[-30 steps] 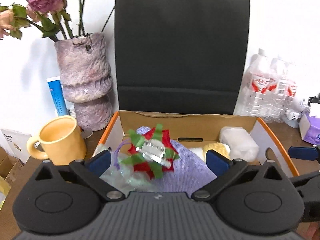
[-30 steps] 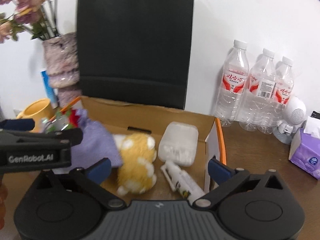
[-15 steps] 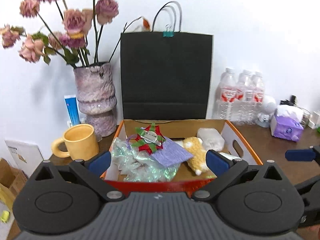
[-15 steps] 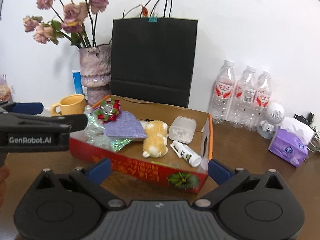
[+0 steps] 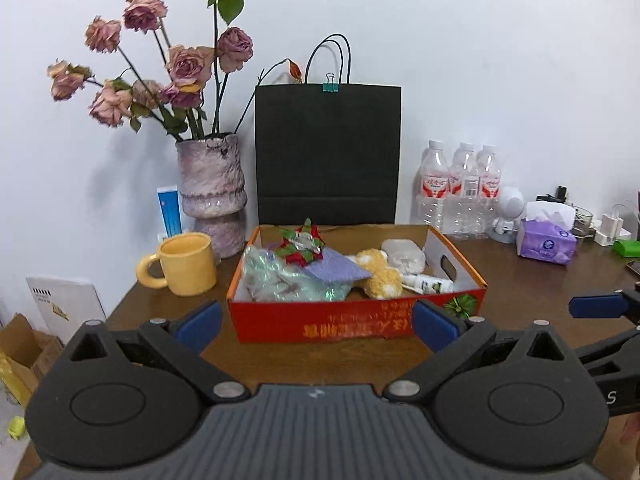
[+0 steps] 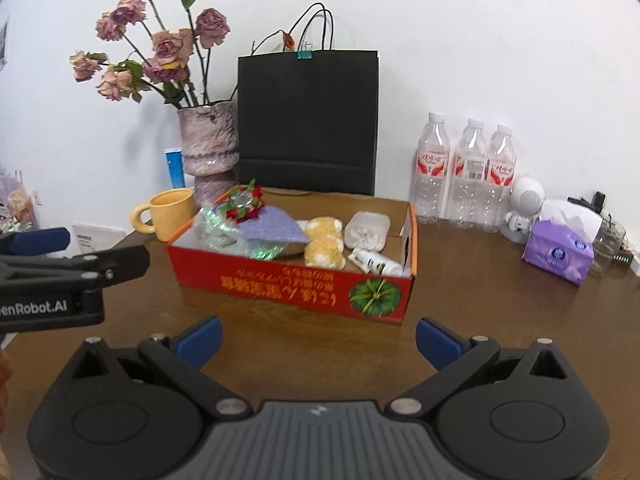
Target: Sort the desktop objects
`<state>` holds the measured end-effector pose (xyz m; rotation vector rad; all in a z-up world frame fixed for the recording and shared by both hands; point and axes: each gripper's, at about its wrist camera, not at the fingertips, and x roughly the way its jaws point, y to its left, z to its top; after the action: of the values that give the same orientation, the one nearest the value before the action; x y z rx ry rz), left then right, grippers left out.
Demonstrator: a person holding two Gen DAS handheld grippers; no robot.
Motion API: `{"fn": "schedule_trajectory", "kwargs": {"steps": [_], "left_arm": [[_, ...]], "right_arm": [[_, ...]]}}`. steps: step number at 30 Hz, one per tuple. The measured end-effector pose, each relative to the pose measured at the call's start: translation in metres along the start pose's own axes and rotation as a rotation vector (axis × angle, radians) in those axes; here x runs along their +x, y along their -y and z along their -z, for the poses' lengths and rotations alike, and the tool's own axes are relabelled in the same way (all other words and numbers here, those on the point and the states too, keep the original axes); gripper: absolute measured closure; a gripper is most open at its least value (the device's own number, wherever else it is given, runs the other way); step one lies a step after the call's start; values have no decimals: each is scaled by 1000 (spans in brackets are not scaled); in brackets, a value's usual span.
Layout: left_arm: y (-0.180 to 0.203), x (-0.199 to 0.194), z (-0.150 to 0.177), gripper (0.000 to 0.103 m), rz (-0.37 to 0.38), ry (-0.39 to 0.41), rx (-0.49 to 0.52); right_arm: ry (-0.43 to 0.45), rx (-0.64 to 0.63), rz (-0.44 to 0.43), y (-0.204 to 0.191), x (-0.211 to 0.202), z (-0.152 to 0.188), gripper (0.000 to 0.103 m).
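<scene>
Both my grippers have pulled back from the box (image 5: 356,322) to the near edge of the tabletop (image 6: 480,288). A second ago they were right over its contents; now the whole box is in view. My left gripper (image 5: 316,320) is spread wide, nothing between the pads. My right gripper (image 6: 318,338) is the same, empty.

The box sits mid-table, toward the back edge, in front of the black bag (image 5: 328,152). Inside: cellophane bundle (image 5: 280,278) and purple cloth (image 5: 336,270) with the red-green bow (image 5: 302,246) on top at the left, plush toy (image 6: 324,246) in the middle, plastic case (image 6: 367,231) and small bottle (image 6: 374,263) at the right.

Judgement: last item dropped, sorting looks about finished. The mug (image 5: 188,264) is outside the box, near the left edge; possibly not part of the job.
</scene>
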<state>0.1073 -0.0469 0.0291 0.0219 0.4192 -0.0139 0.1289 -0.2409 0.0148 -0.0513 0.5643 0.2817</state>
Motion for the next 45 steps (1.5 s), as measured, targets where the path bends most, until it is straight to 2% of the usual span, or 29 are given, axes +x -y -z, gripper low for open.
{"fn": "schedule_trajectory", "kwargs": {"steps": [8, 14, 22, 28, 45], "left_arm": [[-6, -13, 28, 0, 14, -23, -33], [-7, -17, 41, 0, -11, -26, -33], [-5, -29, 59, 0, -20, -7, -52], [1, -39, 63, 0, -29, 16, -7], [-2, -39, 68, 0, -18, 6, -57]], "right_arm": [[-4, -23, -21, -5, -6, 21, 0], [8, -48, -37, -8, 0, 32, 0], [33, -80, 32, -6, -2, 45, 0], [46, -67, 35, -2, -5, 46, 0], [53, -48, 26, 1, -6, 47, 0]]}}
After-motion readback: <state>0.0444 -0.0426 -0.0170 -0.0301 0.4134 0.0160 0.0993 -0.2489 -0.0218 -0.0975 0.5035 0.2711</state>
